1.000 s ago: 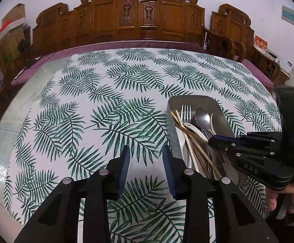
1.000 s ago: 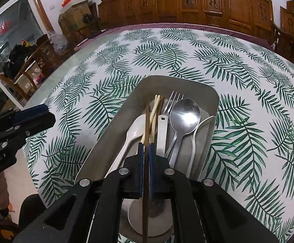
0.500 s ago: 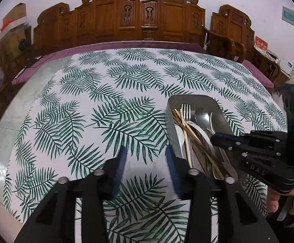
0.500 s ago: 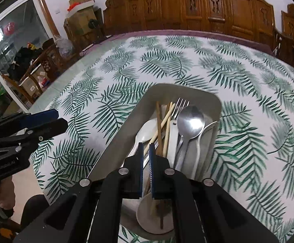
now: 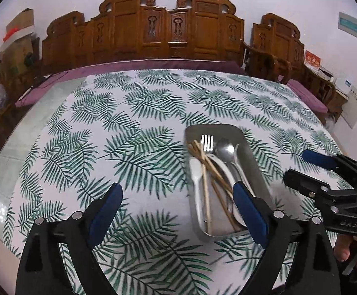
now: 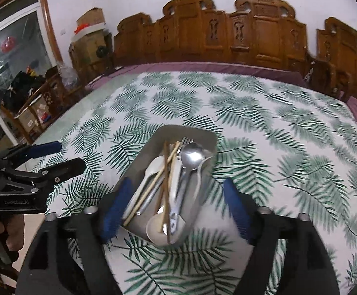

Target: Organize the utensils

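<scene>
A: Utensils lie heaped in the grey metal rectangular tray (image 6: 203, 135) on the palm-leaf-patterned table (image 6: 276, 127): thin wooden chopsticks (image 6: 164, 169) crossing one another, a shiny steel spoon (image 6: 192, 156), a steel fork (image 5: 207, 142), a white plastic spoon (image 6: 153, 169) and a white spatula-like piece (image 5: 195, 174).

B: And the claws?

A: Right claw (image 6: 176, 201) is spread wide over the near end of the tray, gripping nothing. Left claw (image 5: 176, 204) is spread wide too, empty, hanging over the table at the tray's left edge.

B: So which step is this?

A: I judge it a pause between picks. Everything visible sits inside the tray, yet the chopsticks lie askew over the spoons, so the sorting looks unfinished.

B: Next move?

A: Probably lowering one claw onto a single piece, likely a chopstick, since those lie on top. It needs the fingers set square across the thin stick, near its free end, closing without catching the spoon handle underneath. Crowding there is the snag.
</scene>
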Motion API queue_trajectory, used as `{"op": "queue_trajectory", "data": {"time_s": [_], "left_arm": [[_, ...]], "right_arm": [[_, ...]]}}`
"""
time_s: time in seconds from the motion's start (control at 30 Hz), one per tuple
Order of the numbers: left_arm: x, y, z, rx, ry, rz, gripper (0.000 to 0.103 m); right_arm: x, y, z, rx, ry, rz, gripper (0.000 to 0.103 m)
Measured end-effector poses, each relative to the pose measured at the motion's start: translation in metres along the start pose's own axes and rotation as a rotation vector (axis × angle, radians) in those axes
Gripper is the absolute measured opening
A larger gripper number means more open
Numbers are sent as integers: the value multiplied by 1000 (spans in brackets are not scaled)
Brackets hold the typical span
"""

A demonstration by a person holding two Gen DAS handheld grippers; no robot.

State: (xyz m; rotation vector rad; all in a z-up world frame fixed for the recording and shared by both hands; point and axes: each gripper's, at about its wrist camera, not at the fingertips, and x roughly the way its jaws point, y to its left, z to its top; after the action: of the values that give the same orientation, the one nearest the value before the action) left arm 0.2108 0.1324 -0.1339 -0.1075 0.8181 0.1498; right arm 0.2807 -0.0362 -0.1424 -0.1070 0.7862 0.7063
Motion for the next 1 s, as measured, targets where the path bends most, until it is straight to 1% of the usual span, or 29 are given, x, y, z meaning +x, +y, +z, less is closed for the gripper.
{"op": "queue_trajectory", "data": {"time_s": [0.03, 0.07, 0.1, 0.13, 0.2, 0.33, 0.57, 0.77, 1.0], "left_arm": [[-3, -3, 0, 0, -3, -4, 87], [-5, -5, -1, 0, -4, -8, 87], [-8, -8, -2, -1, -5, -13, 92], [-11, -11, -3, 0, -11, -12, 95], [-19, -18, -5, 11, -27, -12, 95], [-30, -29, -9, 19, -35, -32, 95], [-51, -49, -21, 40, -45, -23, 95], [-62, -63, -37, 48, -46, -45, 95], [-82, -77, -46, 40, -64, -59, 95]], "right_arm": [[-5, -2, -1, 4, -9, -8, 95], [-13, -4, -3, 10, -22, -19, 99], [-20, -7, -4, 15, -34, -24, 101], [-26, -8, -5, 18, -43, -27, 100], [-40, -12, -9, 24, -53, -44, 100], [-63, -18, -18, 37, -70, -71, 100], [-101, -23, -36, 38, -105, -113, 100], [-126, -31, -55, 57, -117, -143, 100], [-147, -37, -71, 79, -131, -174, 100]]}}
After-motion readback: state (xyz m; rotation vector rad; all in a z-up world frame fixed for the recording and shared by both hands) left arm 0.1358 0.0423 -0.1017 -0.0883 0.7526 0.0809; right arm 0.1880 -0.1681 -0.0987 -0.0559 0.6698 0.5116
